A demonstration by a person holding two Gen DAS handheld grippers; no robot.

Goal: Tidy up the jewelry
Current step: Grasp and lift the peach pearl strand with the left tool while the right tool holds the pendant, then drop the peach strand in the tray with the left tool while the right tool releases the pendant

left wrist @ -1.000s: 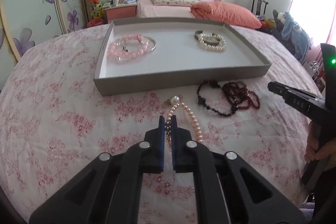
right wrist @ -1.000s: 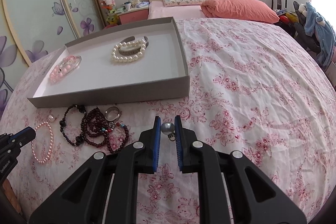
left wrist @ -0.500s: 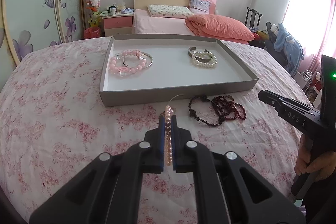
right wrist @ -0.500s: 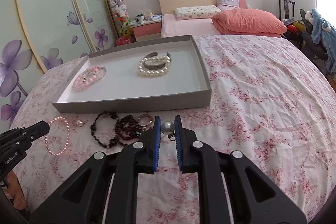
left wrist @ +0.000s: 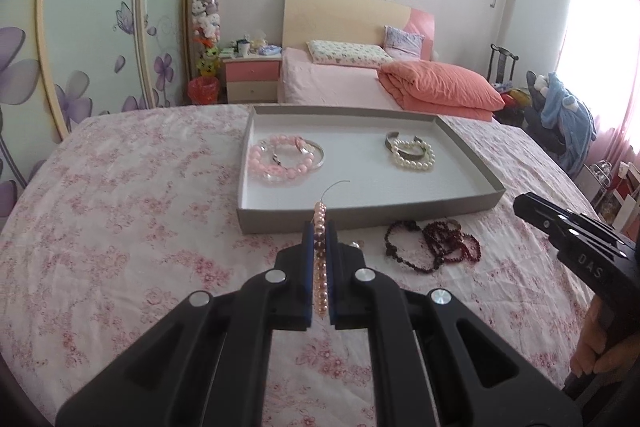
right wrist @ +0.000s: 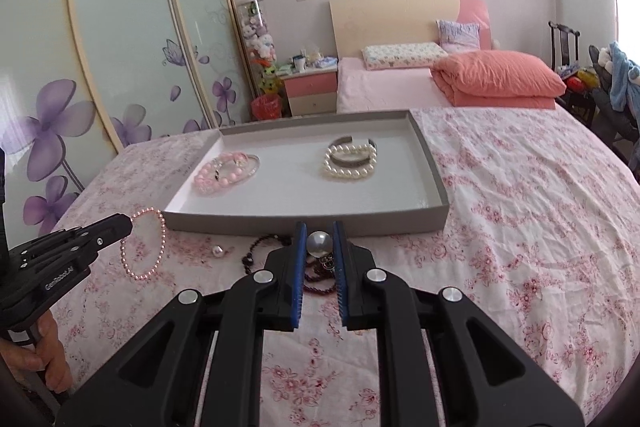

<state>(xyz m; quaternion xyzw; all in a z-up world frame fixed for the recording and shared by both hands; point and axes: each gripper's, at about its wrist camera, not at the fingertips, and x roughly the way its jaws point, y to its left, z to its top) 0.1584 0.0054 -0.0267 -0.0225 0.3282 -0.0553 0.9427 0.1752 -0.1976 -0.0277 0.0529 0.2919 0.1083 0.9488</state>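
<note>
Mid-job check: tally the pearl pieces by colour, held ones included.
White pearl bracelet, in the tray: 1
Pink pearl bracelet, in the left tongs: 1
Large grey pearl, in the right tongs: 1
Small pale pearl, on the bedspread: 1
Total: 4

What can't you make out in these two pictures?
- Dark beads, right view: half hidden behind the right gripper and its pearl.
- Small bead, left view: mostly behind the left gripper.
- Pink strand, left view: edge-on, its loop unreadable.
</note>
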